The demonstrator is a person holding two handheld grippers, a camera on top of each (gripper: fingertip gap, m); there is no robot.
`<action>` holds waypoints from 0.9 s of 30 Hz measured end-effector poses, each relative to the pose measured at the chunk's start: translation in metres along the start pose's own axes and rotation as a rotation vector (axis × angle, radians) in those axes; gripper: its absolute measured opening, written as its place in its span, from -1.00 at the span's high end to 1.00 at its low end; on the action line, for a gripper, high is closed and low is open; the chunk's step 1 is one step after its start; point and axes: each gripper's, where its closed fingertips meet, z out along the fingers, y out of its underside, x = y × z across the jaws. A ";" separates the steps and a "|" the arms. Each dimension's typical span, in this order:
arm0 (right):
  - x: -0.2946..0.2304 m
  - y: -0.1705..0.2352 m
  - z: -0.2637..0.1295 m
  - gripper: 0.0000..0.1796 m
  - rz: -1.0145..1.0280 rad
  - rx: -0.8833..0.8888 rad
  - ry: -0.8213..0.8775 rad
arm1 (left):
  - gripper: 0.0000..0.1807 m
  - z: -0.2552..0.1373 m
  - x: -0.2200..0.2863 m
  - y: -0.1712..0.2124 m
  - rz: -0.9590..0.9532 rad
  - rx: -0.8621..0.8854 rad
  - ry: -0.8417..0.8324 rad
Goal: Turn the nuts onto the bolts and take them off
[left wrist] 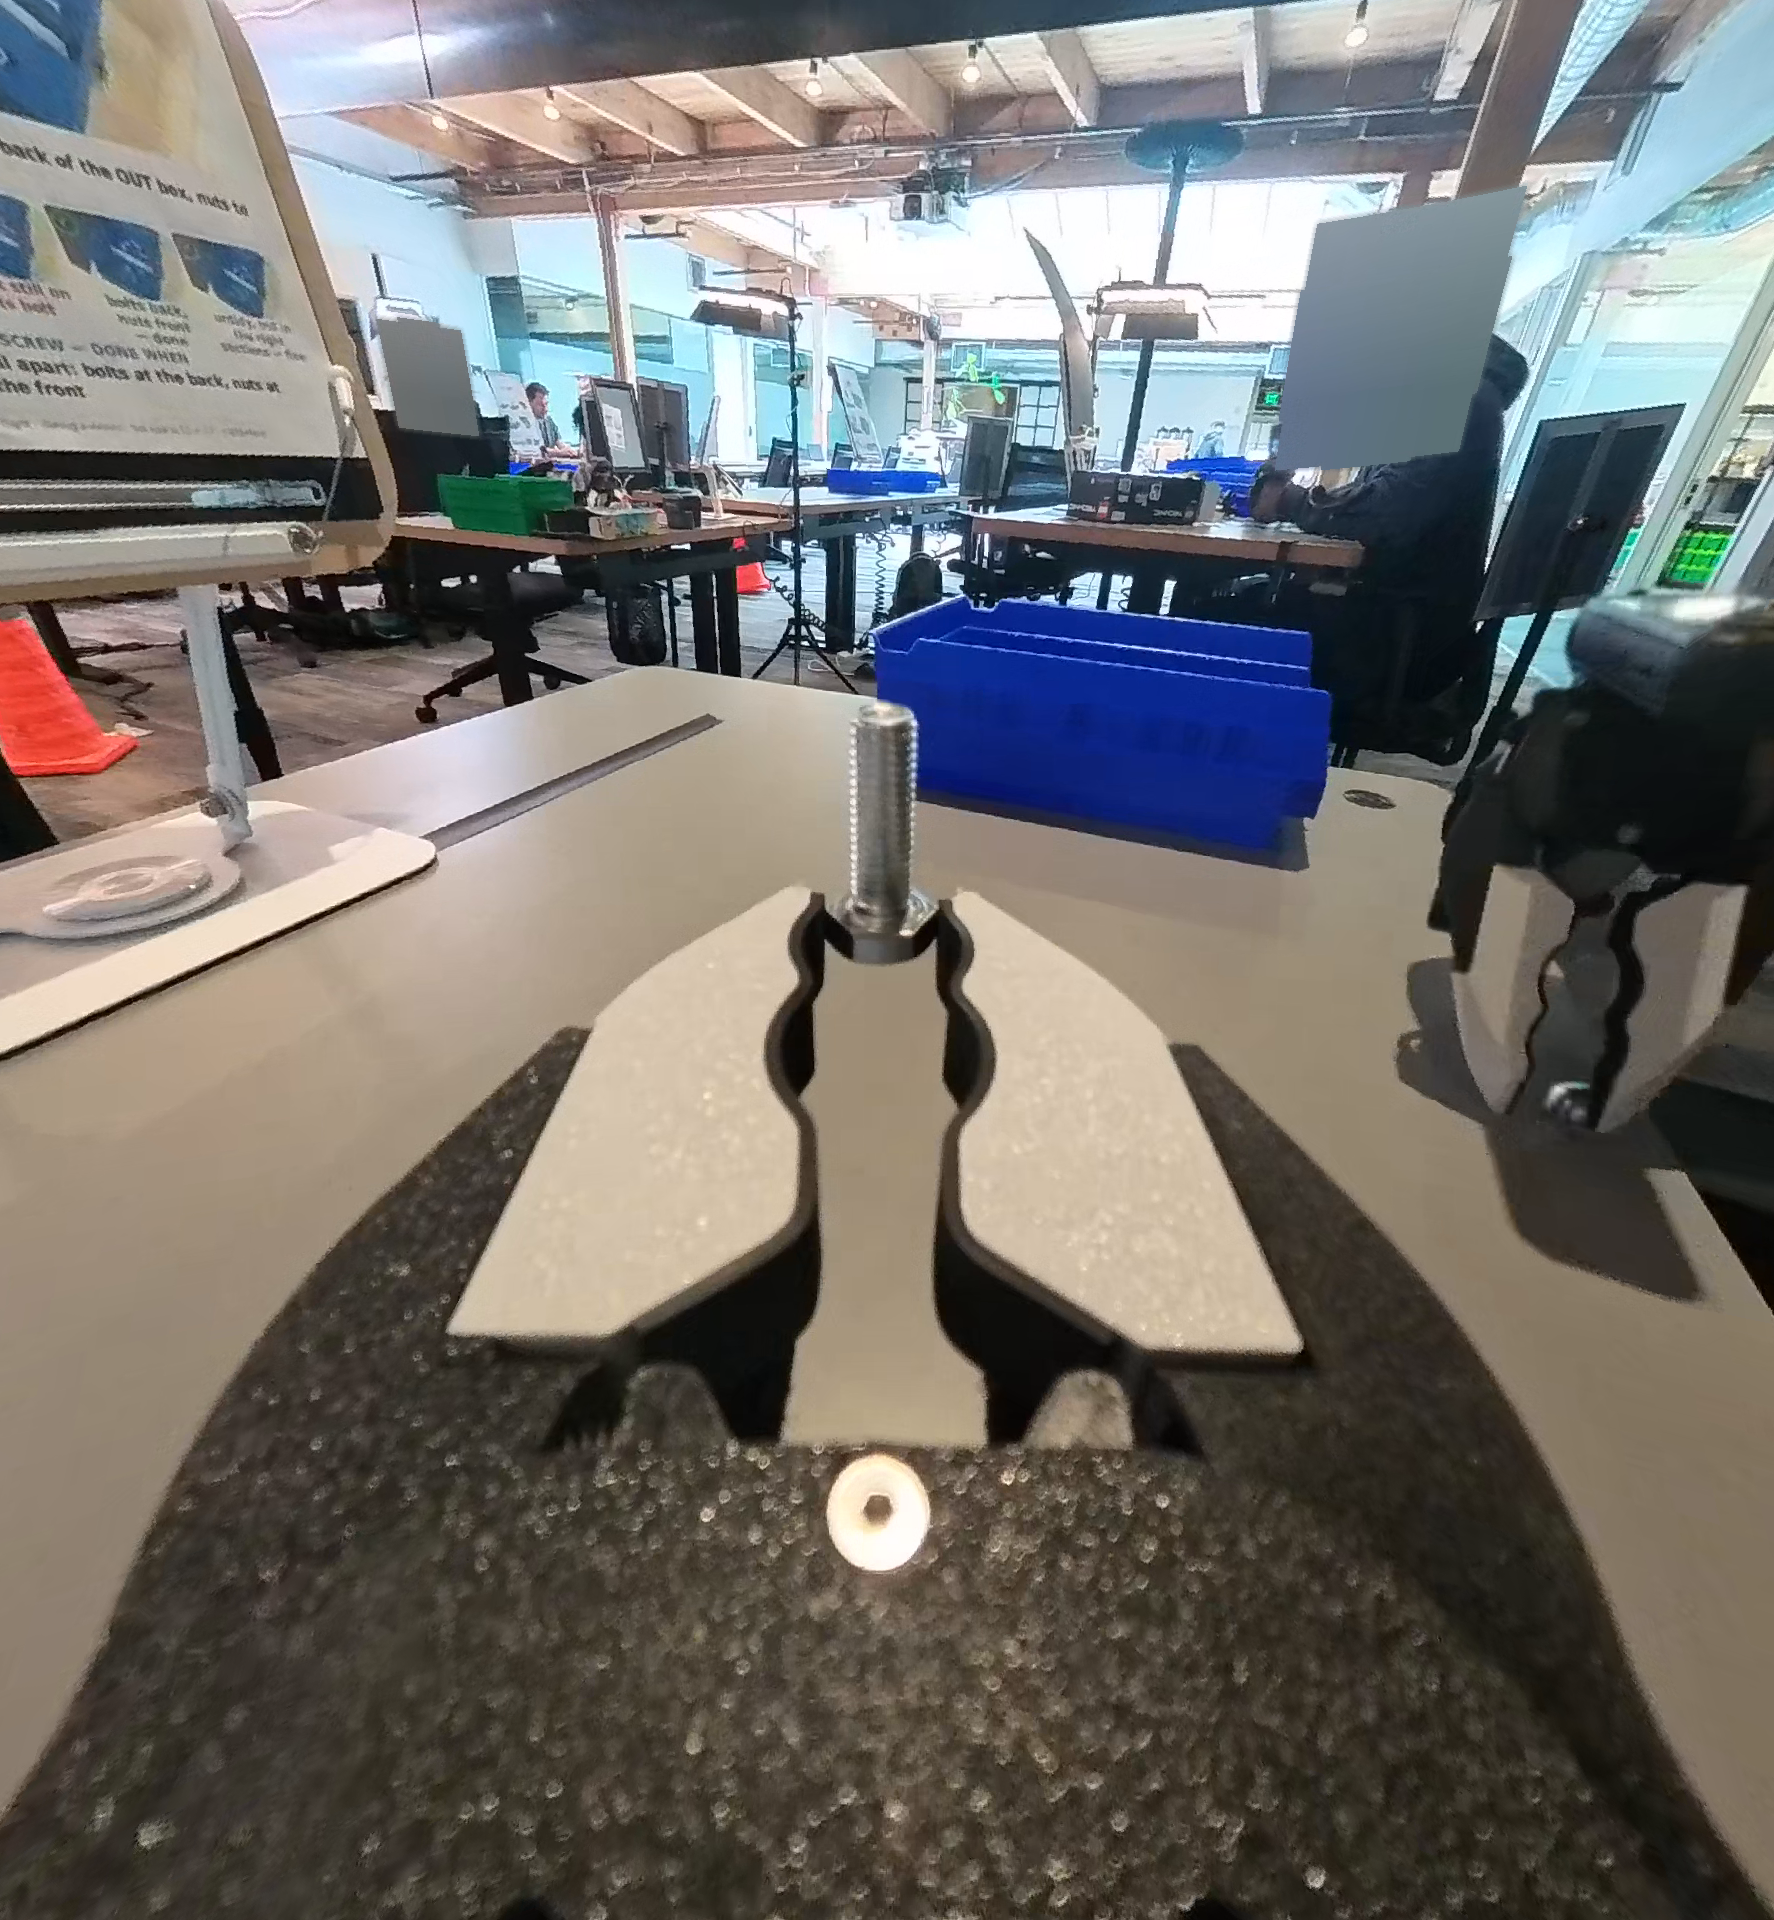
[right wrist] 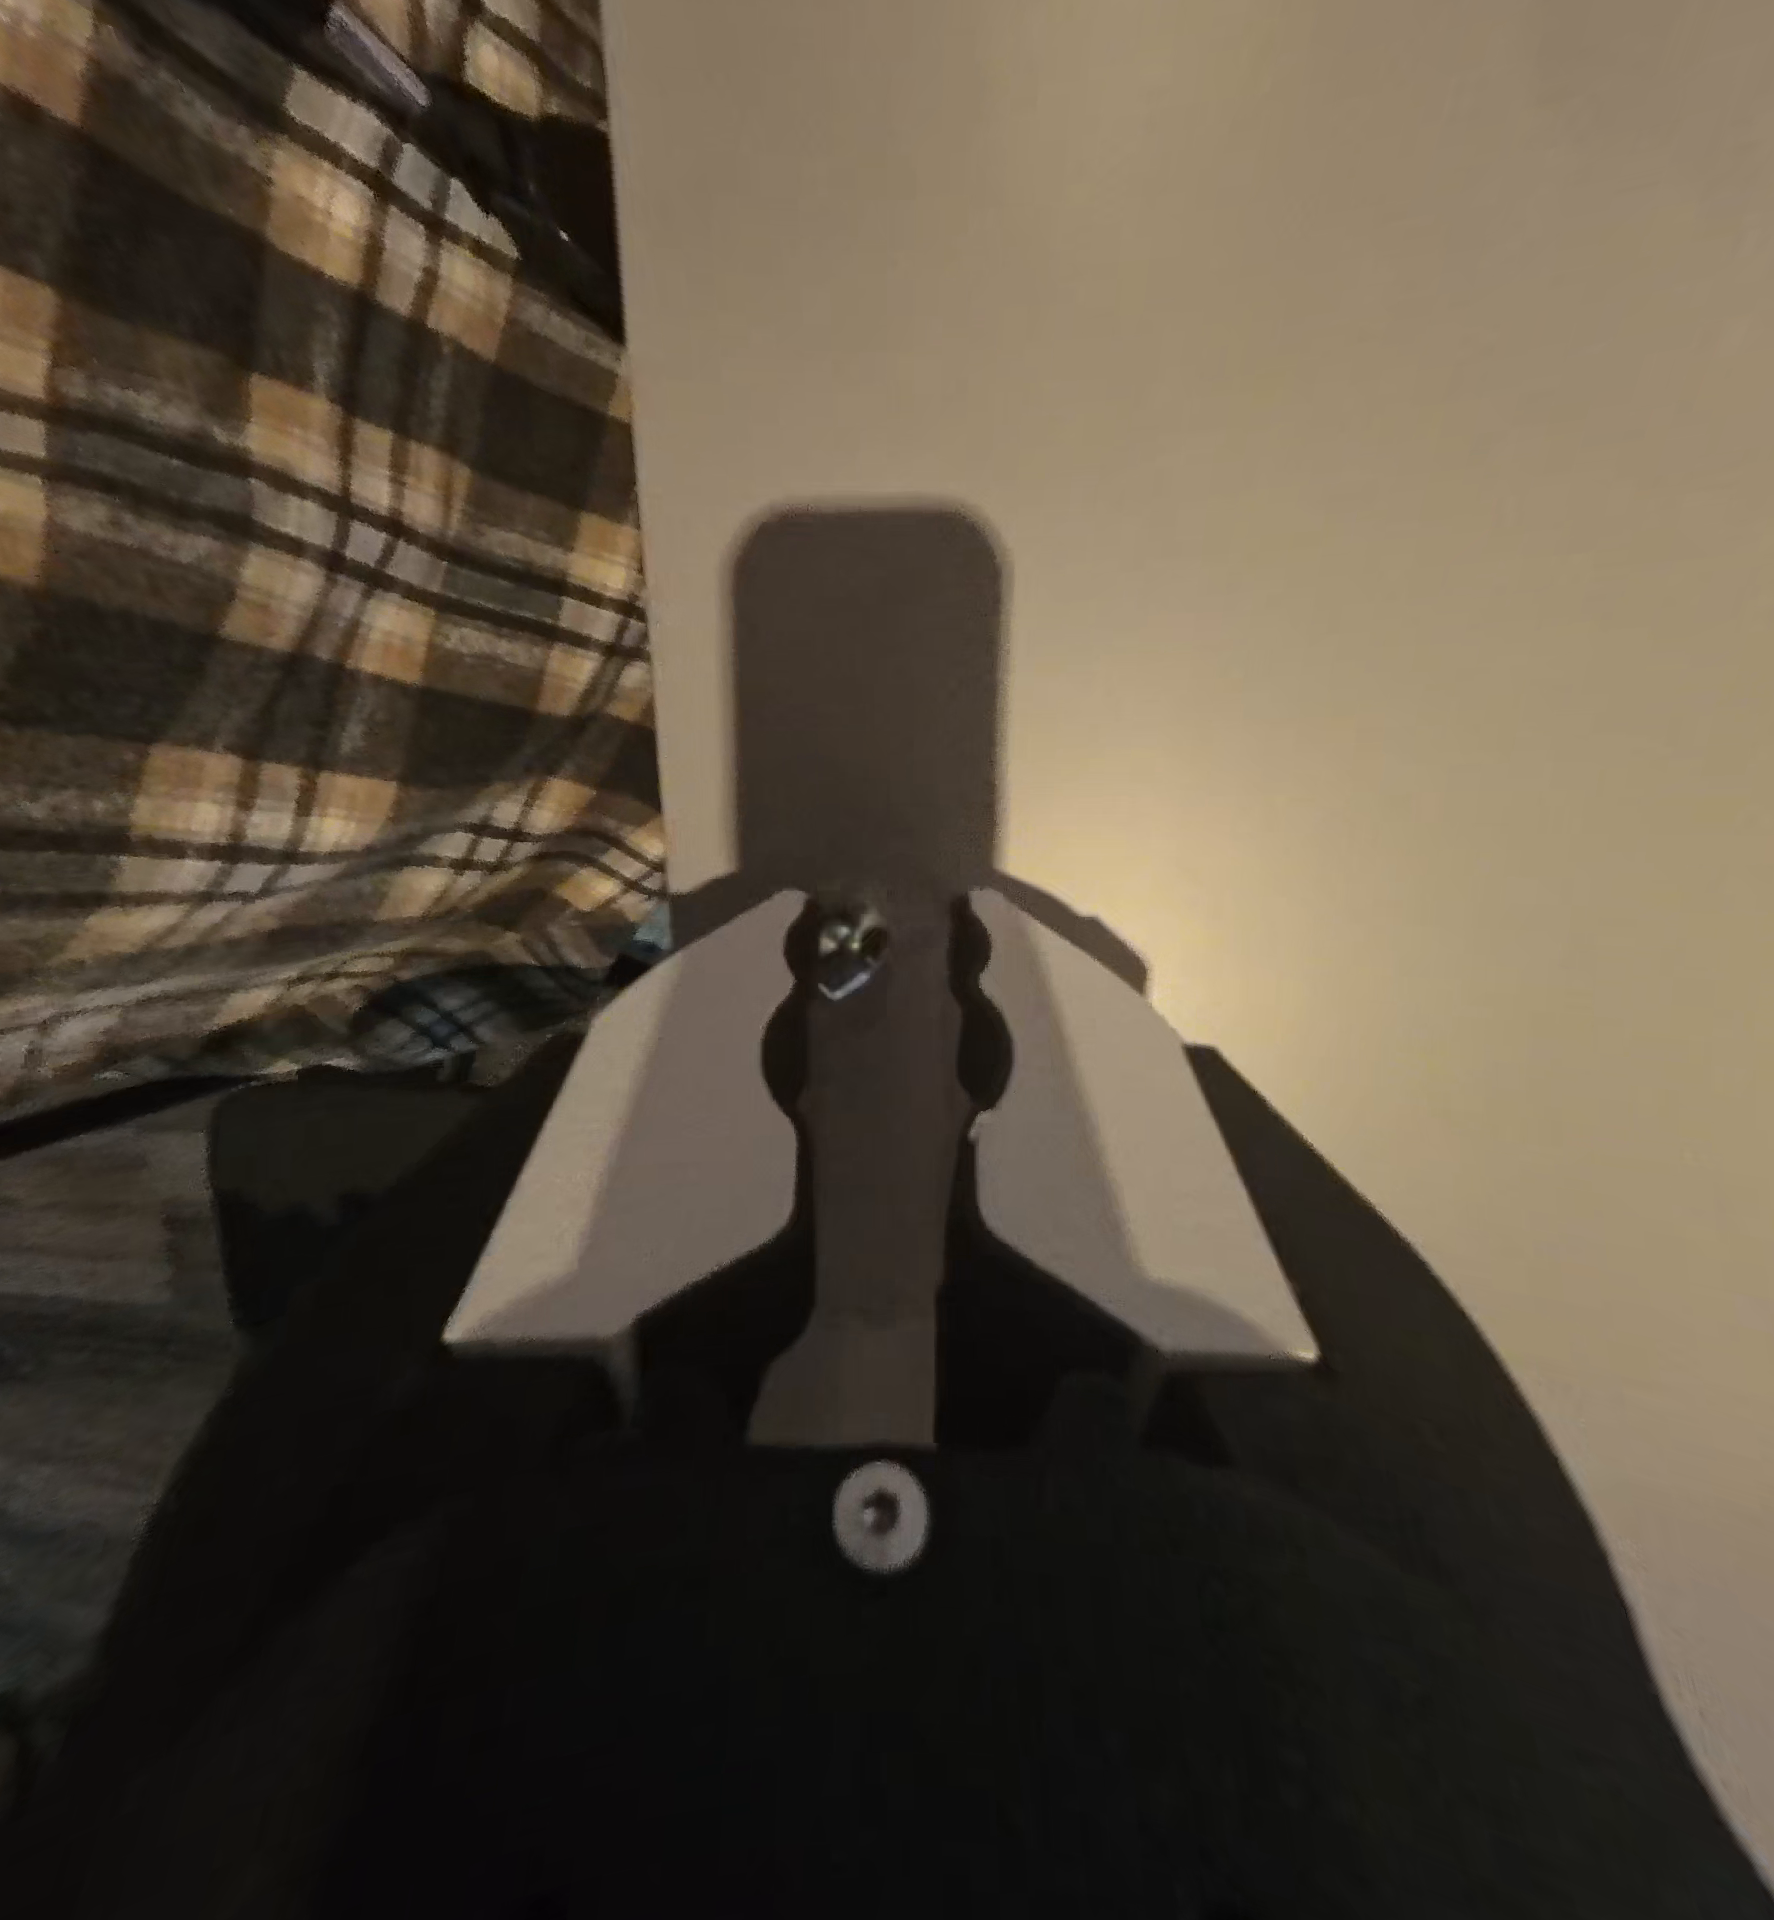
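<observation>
In the centre of the left wrist view, the left gripper point(left wrist: 881, 940) is clenching the hex head of a silver bolt point(left wrist: 884, 821), holding its threaded shaft upright above the grey table point(left wrist: 571, 966). At the right edge of that view the right gripper point(left wrist: 1574, 1107) is pointing down at the table, pinching a small shiny nut point(left wrist: 1572, 1101) at its tips — its own view shows the nut point(right wrist: 850, 948) lying against one finger only, so the grip looks slight. The threading-on step seems to be beginning: next the nut needs carrying up and left over the bolt's tip, squared to the thread, then turned; a blue bin point(left wrist: 1101, 717) is waiting behind.
</observation>
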 end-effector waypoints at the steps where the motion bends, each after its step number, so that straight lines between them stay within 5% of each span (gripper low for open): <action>1: 0.002 0.001 0.001 0.81 0.004 -0.006 0.010 | 0.79 0.000 0.000 -0.001 -0.001 0.002 0.000; 9: 0.021 -0.001 0.002 1.00 0.055 0.025 0.031 | 0.79 -0.003 -0.001 -0.004 -0.001 0.013 0.000; 16: 0.054 -0.010 -0.019 0.82 0.091 0.108 0.162 | 0.79 -0.003 0.000 -0.006 0.004 0.017 0.000; 27: 0.011 0.025 -0.019 0.71 0.138 -0.058 0.124 | 0.78 0.001 0.004 -0.002 0.004 0.002 0.014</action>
